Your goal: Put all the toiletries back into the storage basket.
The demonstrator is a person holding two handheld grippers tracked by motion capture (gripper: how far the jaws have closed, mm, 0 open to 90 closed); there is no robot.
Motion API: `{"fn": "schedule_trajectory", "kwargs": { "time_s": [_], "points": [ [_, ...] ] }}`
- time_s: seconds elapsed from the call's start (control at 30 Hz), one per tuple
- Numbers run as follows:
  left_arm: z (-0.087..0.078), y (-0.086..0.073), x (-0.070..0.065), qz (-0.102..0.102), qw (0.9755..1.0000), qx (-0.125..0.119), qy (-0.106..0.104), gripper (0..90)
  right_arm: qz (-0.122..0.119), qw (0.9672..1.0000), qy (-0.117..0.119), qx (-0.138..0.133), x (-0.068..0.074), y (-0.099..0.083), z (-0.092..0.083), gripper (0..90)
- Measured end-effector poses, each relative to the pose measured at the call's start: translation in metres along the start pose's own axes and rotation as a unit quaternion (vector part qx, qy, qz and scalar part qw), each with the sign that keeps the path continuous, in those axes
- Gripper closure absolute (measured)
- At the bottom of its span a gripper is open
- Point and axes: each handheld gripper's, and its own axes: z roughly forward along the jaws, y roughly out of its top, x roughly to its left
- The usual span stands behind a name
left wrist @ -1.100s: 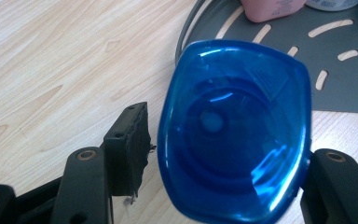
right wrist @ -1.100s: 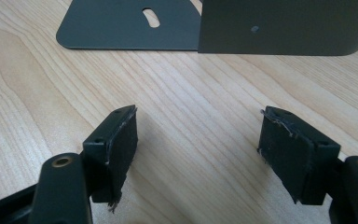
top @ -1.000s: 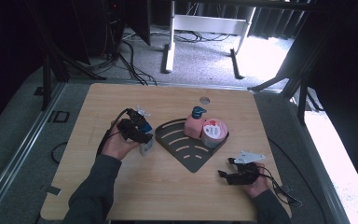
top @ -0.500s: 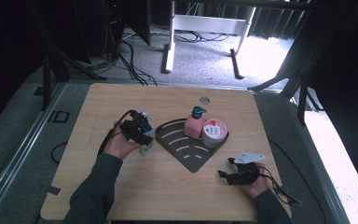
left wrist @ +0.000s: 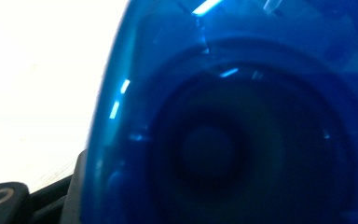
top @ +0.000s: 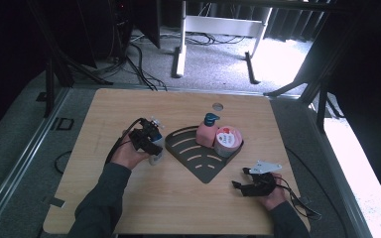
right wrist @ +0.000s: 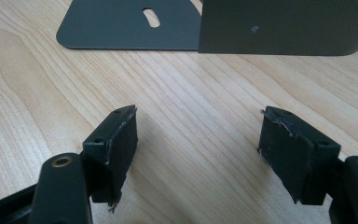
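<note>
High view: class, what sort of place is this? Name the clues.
Probably a lab or studio set up for recording, not a home: a lone wooden table on grey carpet, loose cables on the floor, and dark metal stand legs.

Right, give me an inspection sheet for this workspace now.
Surface: wooden table, bare wood in front, one small round hole near the far edge.
Job's things: blue-tinted bottle upright, left of the dark corner tray.
Clutter: pink pump bottle and round tub stand in the tray's far corner.
Grippers: left gripper is at the bottle, which sits between its jaws; they have just been closing, pad contact not visible. Right gripper open, nothing between its jaws, low over the table facing the tray.
Cables: one trails from each gripper; more lie on the floor.
Surroundings: grey carpet, white metal frame, dark stands.
</note>
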Motion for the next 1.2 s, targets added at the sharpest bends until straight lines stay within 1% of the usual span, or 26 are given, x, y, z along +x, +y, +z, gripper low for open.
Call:
{"fn": "schedule_trajectory", "kwargs": {
  "time_s": [0.1, 0.33, 0.4, 0.5, 0.67, 0.77, 0.8, 1.0, 1.13, 1.2],
  "points": [
    [0.0, -0.0005, -0.0001, 0.004, 1.0, 0.003, -0.007, 51.5, 0.0, 1.0, 0.0, 0.0, 0.0, 0.0, 0.0, 27.6],
    [-0.0008, 0.0004, -0.0003, 0.005, 0.9999, 0.009, -0.01, 52.8, 0.0, 1.0, 0.0, 0.0, 0.0, 0.0, 0.0, 27.6],
    [-0.0015, 0.0015, -0.001, 0.01, 0.9998, 0.017, -0.01, 53.0, 0.0, 1.0, 0.0, 0.0, 0.0, 0.0, 0.0, 27.6],
    [-0.0015, 0.0019, -0.0015, 0.01, 0.9997, 0.018, -0.01, 53.1, 0.0, 1.0, 0.0, 0.0, 0.0, 0.0, 0.0, 27.6],
    [-0.0013, 0.0022, 0.0025, 0.003, 0.9996, 0.023, -0.018, 52.9, 0.0, 1.0, 0.0, 0.0, 0.0, 0.0, 0.0, 27.6],
    [-0.0012, 0.0023, 0.002, 0.005, 0.9996, 0.024, -0.016, 52.2, 0.0, 1.0, 0.0, 0.0, 0.0, 0.0, 0.0, 27.6],
    [-0.0006, 0.0021, 0.0015, 0.006, 0.9995, 0.028, -0.013, 51.8, 0.0, 1.0, 0.0, 0.0, 0.0, 0.0, 0.0, 27.6],
    [-0.0009, 0.0015, 0.002, 0.006, 0.9994, 0.029, -0.015, 53.0, 0.0, 1.0, 0.0, 0.0, 0.0, 0.0, 0.0, 27.6],
    [-0.0015, 0.0012, 0.0027, -0.002, 0.9994, 0.029, -0.021, 53.9, 0.0, 1.0, 0.0, 0.0, 0.0, 0.0, 0.0, 27.6],
    [-0.0016, 0.0011, 0.0031, -0.002, 0.9993, 0.029, -0.022, 54.1, 0.0, 1.0, 0.0, 0.0, 0.0, 0.0, 0.0, 27.6]
  ]
}}
